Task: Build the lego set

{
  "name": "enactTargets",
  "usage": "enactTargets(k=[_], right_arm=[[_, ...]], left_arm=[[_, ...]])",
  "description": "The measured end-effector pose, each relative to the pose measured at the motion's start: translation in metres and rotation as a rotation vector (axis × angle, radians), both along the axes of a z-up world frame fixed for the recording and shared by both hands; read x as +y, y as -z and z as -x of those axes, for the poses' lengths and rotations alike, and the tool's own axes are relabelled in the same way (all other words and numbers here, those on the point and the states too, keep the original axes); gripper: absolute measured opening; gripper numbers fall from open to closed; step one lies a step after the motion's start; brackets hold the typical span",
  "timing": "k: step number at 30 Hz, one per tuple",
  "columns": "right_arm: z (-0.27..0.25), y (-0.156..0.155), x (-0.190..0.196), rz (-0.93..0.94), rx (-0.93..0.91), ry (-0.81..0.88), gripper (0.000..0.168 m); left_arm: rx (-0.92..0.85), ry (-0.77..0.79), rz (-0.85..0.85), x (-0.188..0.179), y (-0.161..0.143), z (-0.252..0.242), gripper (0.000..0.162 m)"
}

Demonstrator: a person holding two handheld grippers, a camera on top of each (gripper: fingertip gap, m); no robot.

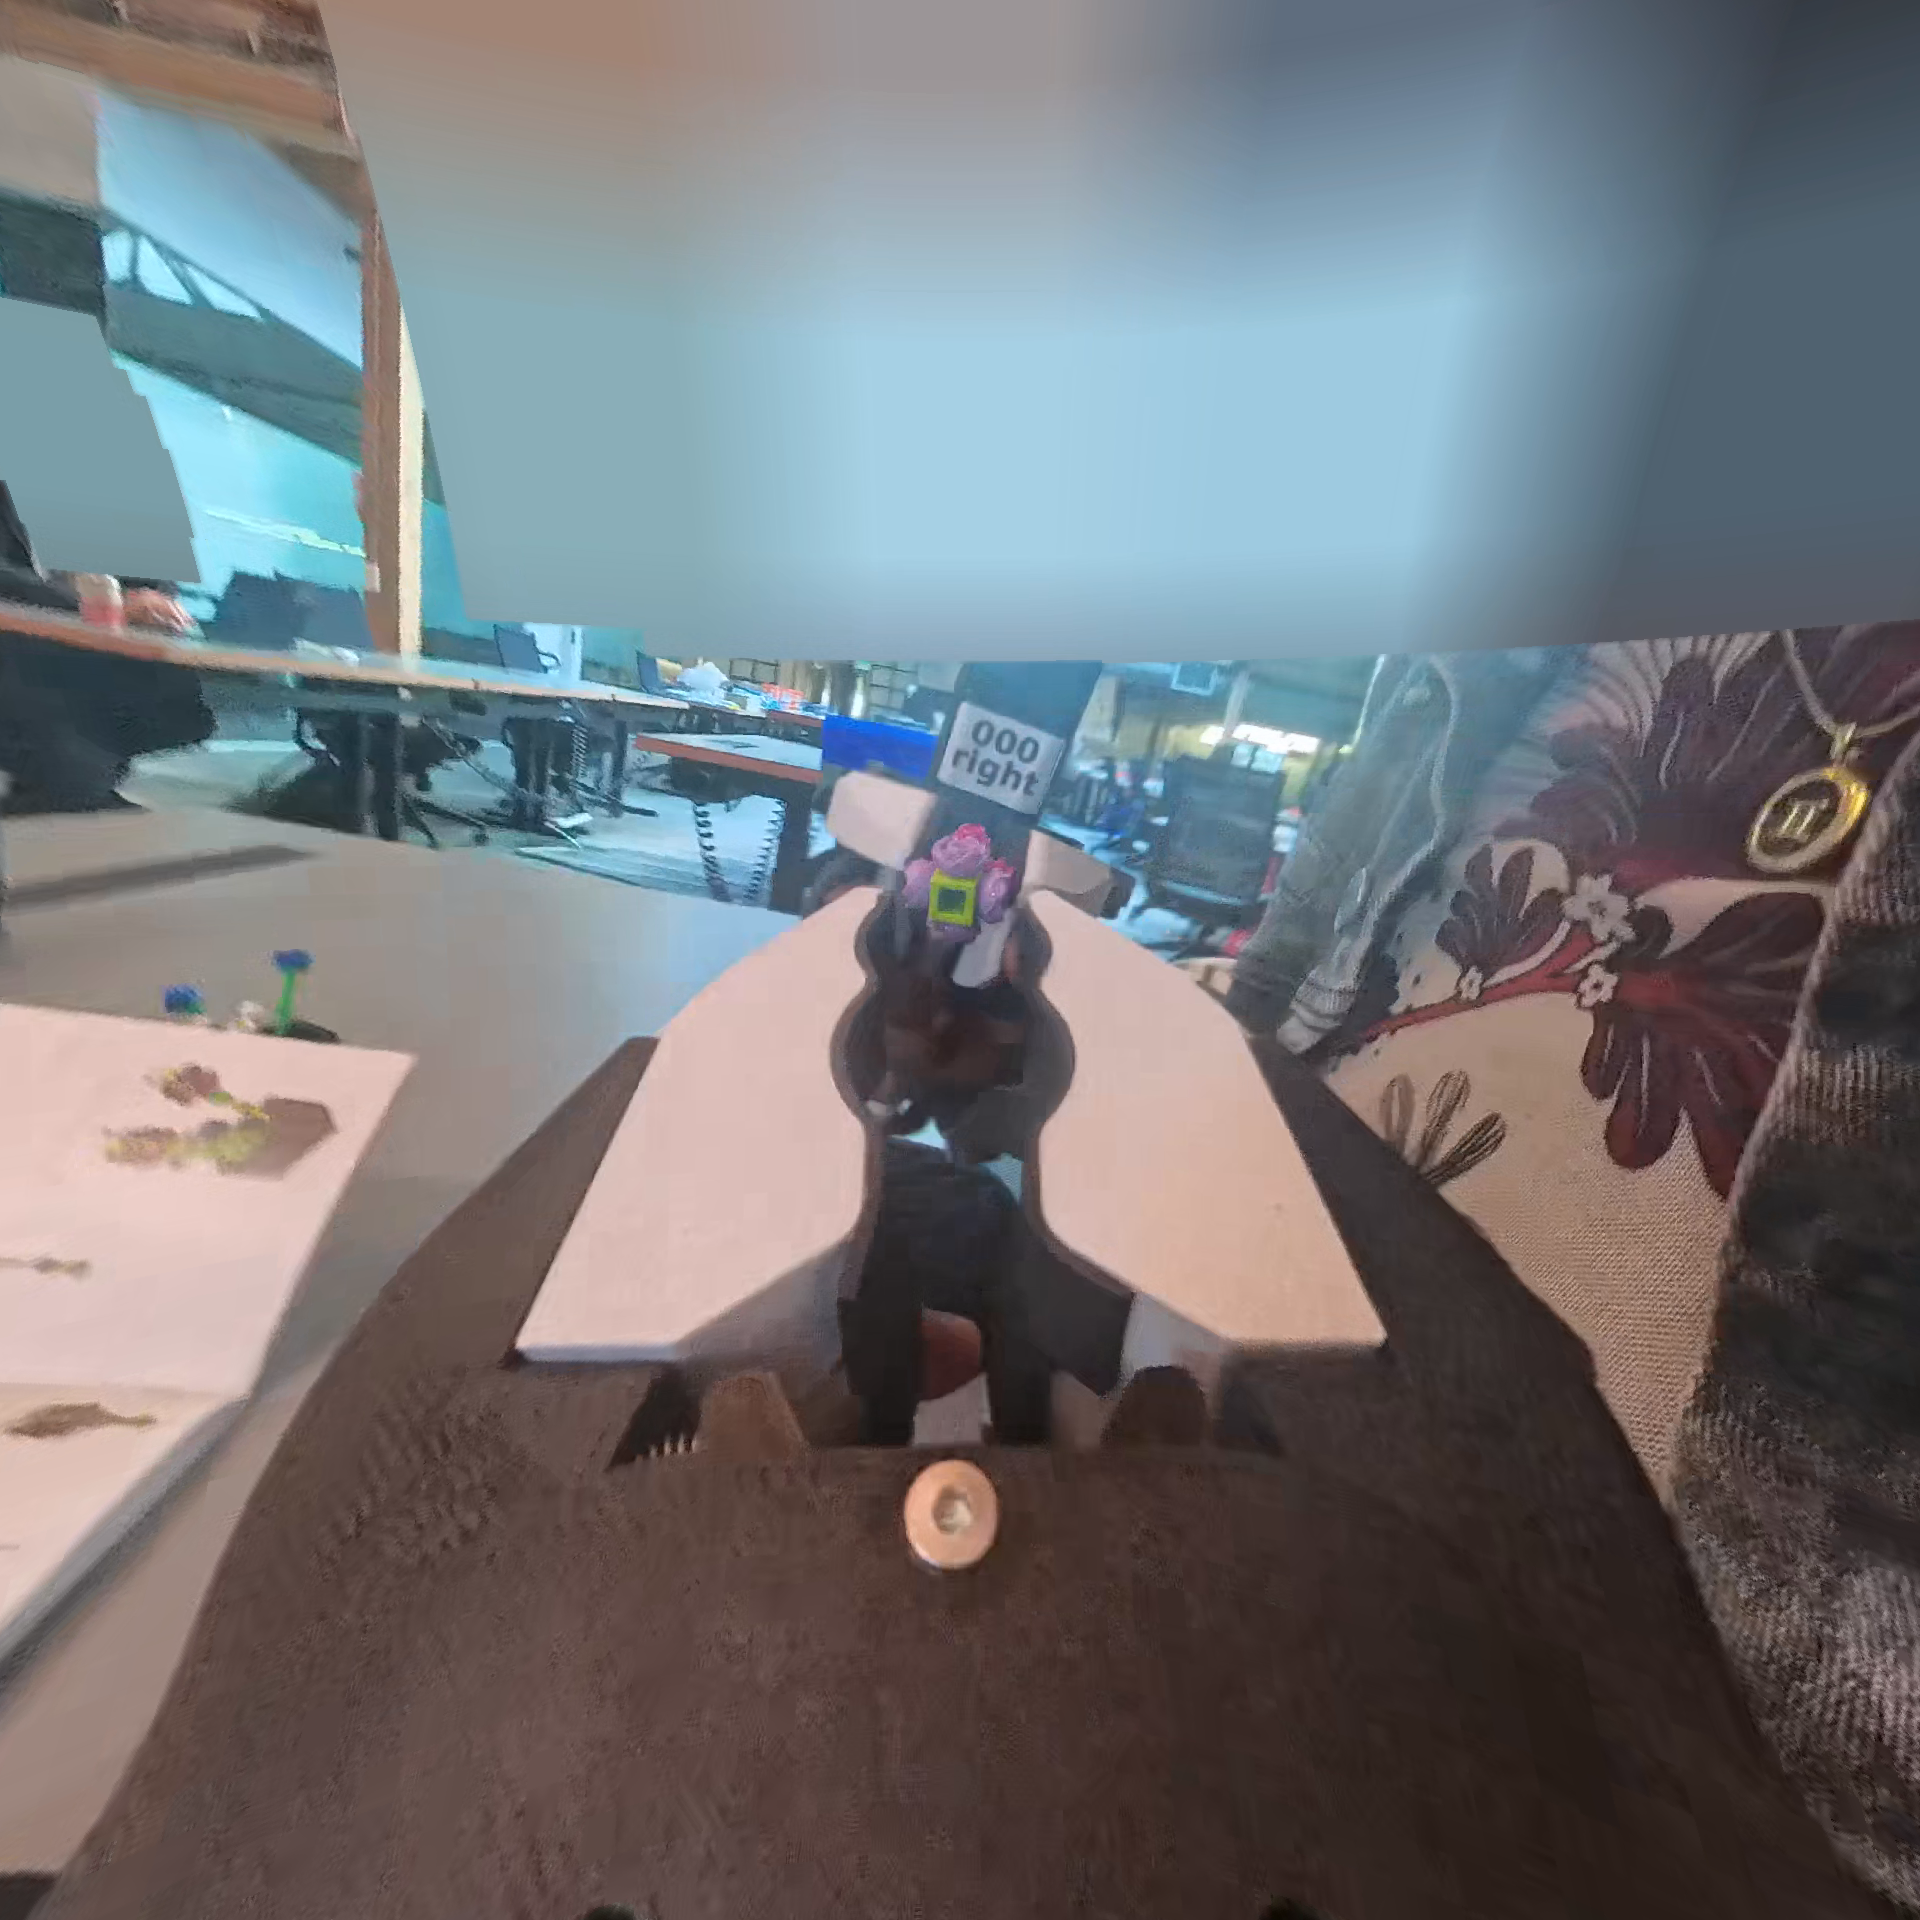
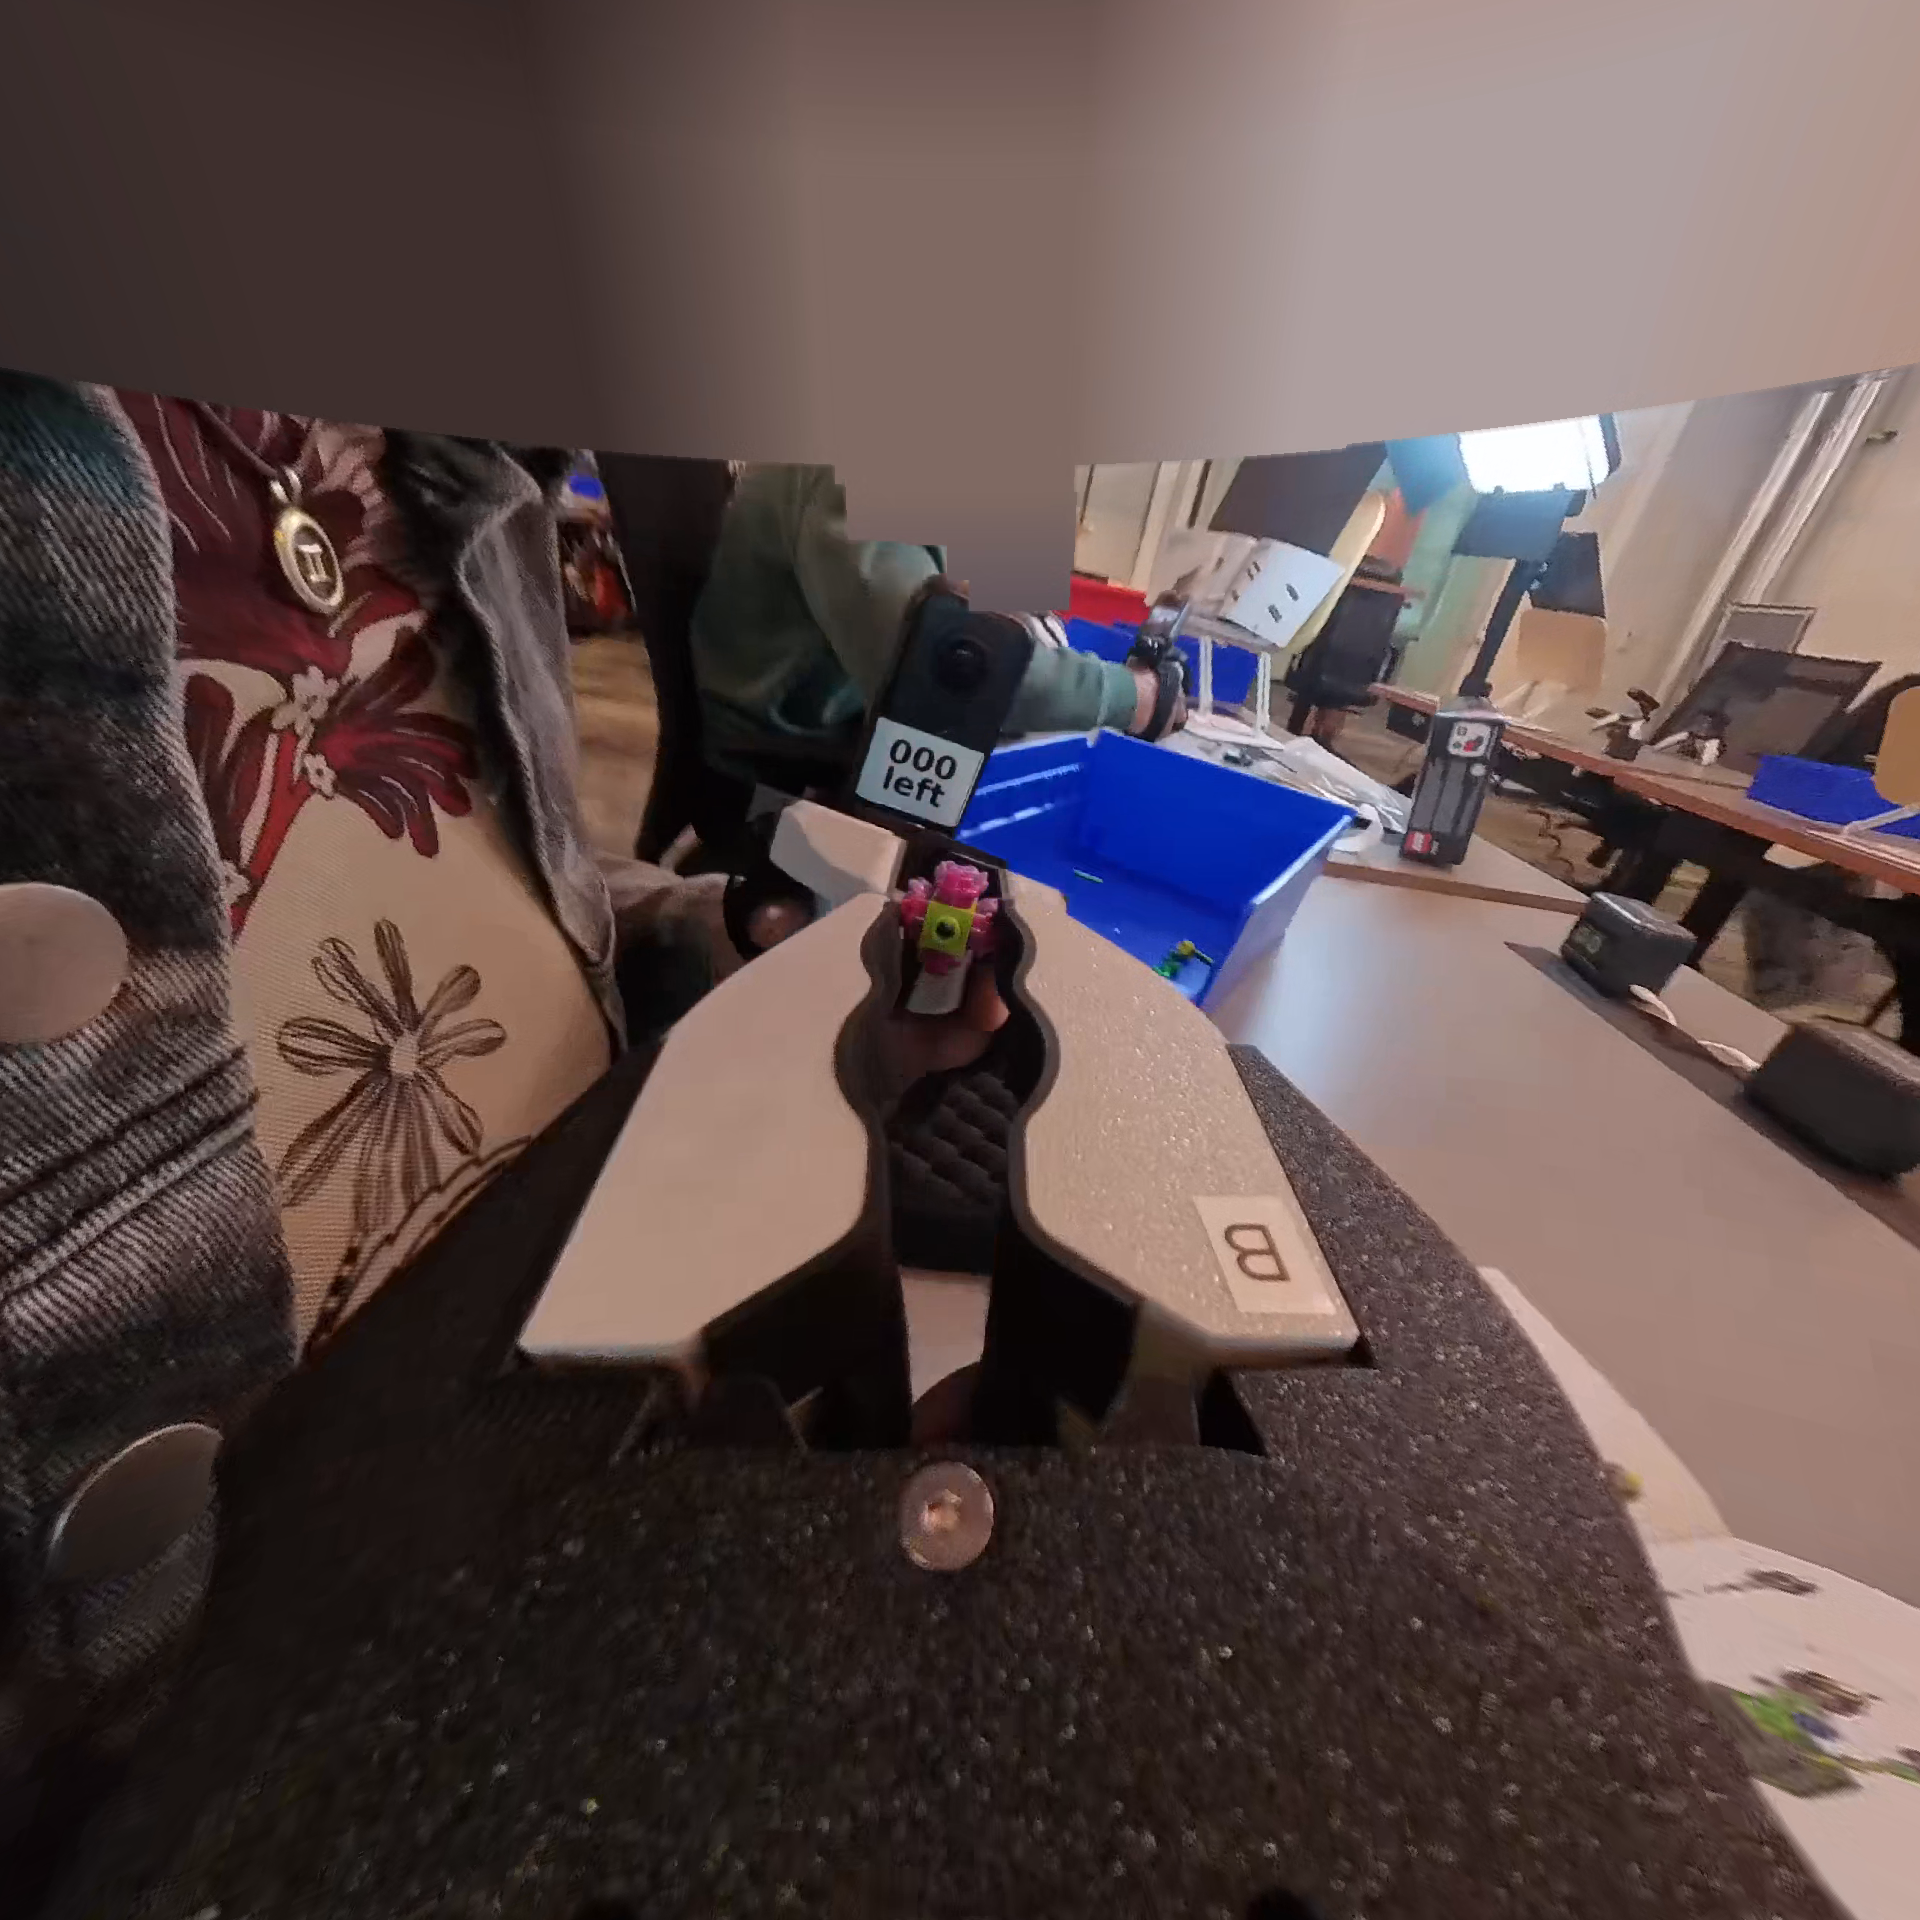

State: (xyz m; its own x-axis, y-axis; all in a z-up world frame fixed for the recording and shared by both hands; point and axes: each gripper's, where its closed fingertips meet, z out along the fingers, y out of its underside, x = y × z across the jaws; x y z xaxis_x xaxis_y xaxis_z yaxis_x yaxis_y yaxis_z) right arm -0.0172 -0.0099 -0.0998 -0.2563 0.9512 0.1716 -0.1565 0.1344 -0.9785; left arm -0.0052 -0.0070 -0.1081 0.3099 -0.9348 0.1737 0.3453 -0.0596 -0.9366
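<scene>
Sticker, left wrist view: a white sticker with black print stood on the black camera body of the right gripper, just above the flower piece; legible, not copied.
Sticker, right wrist view: a matching white sticker sat on the camera of the left gripper; legible too.
Finger tag: a pale tag with one dark letter lay on the right gripper's right finger.
Pendant: a gold round pendant bore a raised symbol.
Box: a dark box on the table carried a small red logo patch, too small to read.
Booklet: its pages were blurred.
</scene>
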Motion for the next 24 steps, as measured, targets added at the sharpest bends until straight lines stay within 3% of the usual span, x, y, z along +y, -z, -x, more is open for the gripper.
enactTargets(k=[12, 24], right_arm=[[-0.008, 0.006, -0.007, 0.11, 0.062, -0.085, 0.018], [-0.003, 0.006, -0.01, 0.137, 0.013, -0.07, 0.021]], left_arm=[[0.111, -0.007, -0.05, -0.007, 0.004, -0.015, 0.022], [0.043, -0.032, -0.087, -0.011, -0.001, -0.007, 0.018]])
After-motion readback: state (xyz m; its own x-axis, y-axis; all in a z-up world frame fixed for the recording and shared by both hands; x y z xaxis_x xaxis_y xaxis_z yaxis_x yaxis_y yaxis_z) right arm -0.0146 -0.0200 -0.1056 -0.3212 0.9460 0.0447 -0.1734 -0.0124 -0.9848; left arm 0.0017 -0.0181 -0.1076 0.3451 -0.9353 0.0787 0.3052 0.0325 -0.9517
